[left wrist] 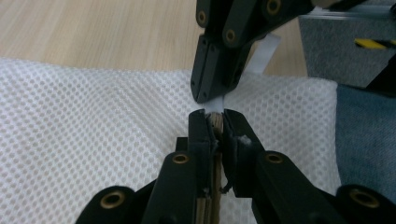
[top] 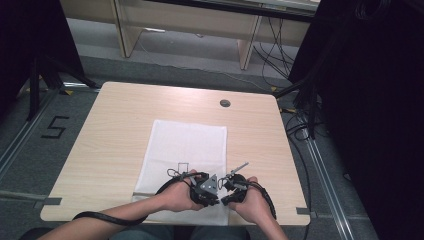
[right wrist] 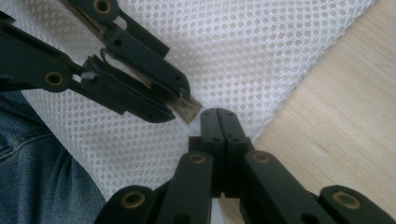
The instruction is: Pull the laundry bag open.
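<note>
white tab (left wrist: 215,105) largely hidden, pinched between both closed grippers over mesh bag (left wrist: 93,130).

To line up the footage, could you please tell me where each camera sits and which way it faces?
High view: above the person's side, facing forward and down on the table and mesh cloth; both forearms and hands enter below.
Left gripper view: on the left claw, looking along its jaws, shut on a tan piece, across the mesh.
Right gripper view: on the right claw, looking along its shut jaws at the mesh's edge; a denim leg lower left.
Shared: each gripper view shows the other claw close by.
</note>
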`<state>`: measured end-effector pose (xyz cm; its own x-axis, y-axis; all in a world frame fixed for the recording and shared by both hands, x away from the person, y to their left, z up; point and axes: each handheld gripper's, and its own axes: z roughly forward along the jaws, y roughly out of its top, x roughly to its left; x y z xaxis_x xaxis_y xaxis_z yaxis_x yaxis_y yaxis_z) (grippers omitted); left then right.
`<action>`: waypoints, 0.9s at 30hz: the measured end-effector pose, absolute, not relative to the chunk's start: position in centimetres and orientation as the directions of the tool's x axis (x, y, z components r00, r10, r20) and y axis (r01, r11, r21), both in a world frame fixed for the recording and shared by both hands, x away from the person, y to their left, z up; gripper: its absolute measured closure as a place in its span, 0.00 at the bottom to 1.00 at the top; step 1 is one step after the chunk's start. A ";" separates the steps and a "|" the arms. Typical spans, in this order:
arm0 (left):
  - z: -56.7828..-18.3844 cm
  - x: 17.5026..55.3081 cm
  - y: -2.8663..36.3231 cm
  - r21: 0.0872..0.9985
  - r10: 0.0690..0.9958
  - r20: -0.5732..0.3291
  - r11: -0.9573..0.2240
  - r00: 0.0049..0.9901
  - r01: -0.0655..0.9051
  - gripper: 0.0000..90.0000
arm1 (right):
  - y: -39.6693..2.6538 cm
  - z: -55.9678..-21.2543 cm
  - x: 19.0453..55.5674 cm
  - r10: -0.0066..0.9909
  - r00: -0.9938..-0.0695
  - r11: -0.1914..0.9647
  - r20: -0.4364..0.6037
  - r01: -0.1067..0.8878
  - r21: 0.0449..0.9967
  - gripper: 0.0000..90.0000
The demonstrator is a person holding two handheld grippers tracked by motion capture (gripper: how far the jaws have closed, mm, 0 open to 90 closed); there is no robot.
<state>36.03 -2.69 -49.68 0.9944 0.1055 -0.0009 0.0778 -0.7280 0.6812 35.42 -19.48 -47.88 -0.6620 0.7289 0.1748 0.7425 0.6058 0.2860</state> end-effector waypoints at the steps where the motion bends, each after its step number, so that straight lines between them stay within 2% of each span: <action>1: -49.6 36.0 -2.5 0.683 0.107 0.001 -0.727 0.994 0.078 0.91 | -19.6 -48.0 35.6 0.719 -0.675 0.613 0.166 0.729 0.304 1.00; 11: -49.3 36.0 -1.8 0.692 0.119 -0.012 -0.715 0.993 0.094 0.91 | -19.4 -47.9 35.5 0.741 -0.649 0.590 0.173 0.752 0.293 1.00; 27: -49.0 36.0 -1.0 0.692 0.113 -0.009 -0.716 0.994 0.087 0.91 | -19.5 -48.0 35.5 0.726 -0.667 0.604 0.169 0.736 0.307 1.00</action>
<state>36.00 -1.04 -48.99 0.9936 0.1129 -0.0086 0.0873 -0.7161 0.6925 35.54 -19.53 -48.00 -0.6665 0.7262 0.1686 0.7356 0.6038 0.3072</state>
